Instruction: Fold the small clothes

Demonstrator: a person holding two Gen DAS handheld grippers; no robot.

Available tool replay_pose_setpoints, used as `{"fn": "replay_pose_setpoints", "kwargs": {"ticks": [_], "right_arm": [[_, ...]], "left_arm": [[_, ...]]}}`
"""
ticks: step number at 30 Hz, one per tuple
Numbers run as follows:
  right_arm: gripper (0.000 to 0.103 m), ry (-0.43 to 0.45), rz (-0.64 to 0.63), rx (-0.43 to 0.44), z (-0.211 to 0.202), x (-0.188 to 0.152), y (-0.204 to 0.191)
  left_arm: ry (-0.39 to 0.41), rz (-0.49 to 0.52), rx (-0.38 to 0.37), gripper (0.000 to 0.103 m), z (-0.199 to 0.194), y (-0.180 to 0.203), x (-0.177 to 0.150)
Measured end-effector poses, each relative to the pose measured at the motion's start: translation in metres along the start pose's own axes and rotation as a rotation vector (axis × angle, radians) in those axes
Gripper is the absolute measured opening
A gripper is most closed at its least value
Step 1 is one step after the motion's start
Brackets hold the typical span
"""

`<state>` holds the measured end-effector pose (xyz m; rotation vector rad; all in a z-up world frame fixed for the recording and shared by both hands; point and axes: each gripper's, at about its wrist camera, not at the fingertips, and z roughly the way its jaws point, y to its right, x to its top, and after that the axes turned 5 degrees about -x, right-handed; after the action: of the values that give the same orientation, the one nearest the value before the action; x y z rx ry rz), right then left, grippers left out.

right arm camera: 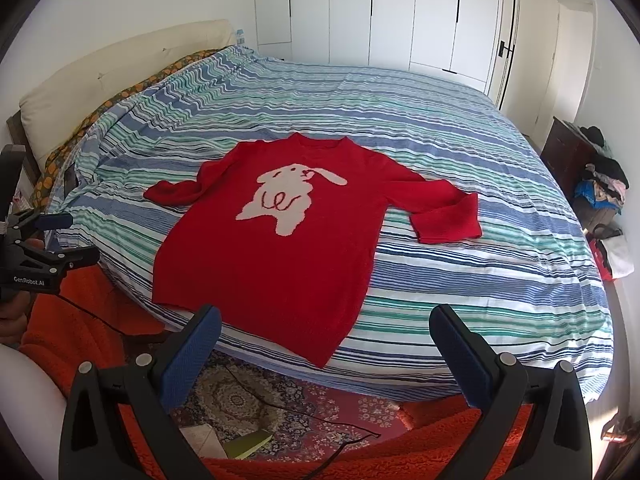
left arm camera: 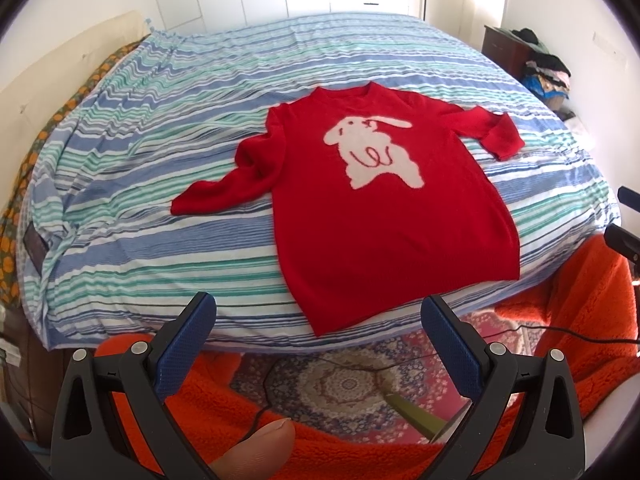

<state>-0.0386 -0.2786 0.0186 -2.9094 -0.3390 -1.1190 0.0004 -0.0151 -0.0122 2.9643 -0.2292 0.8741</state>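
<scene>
Both your wide-open, empty left gripper point(left arm camera: 318, 312) and right gripper point(right arm camera: 325, 322) hover short of the red knitted rabbit-motif sweater point(left arm camera: 384, 208); pinch one sleeve cuff cleanly, then fold inward.

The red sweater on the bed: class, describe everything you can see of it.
The red sweater looks like a soft knit, with a round neckline and a white rabbit motif on the chest. It lies face up, mostly flat and unfolded on the striped bedspread, neck toward the far side, hem near the bed's edge. Both long sleeves bend at the elbow. Neither the left gripper nor the right gripper touches it; both are open.
</scene>
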Motion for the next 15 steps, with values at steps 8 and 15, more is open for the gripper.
{"fn": "replay_pose_setpoints", "kwargs": {"ticks": [8,15], "right_arm": [[0.103,0.006,-0.008,0.007,-0.0008,0.0007,-0.003],[0.103,0.007,-0.013,0.014,-0.0005,0.0006,-0.0058]], "left_arm": [[0.001,0.0,0.001,0.102,-0.0002,-0.0011,0.0003],[0.0,0.005,0.002,0.102,-0.001,-0.0017,0.0007]]}}
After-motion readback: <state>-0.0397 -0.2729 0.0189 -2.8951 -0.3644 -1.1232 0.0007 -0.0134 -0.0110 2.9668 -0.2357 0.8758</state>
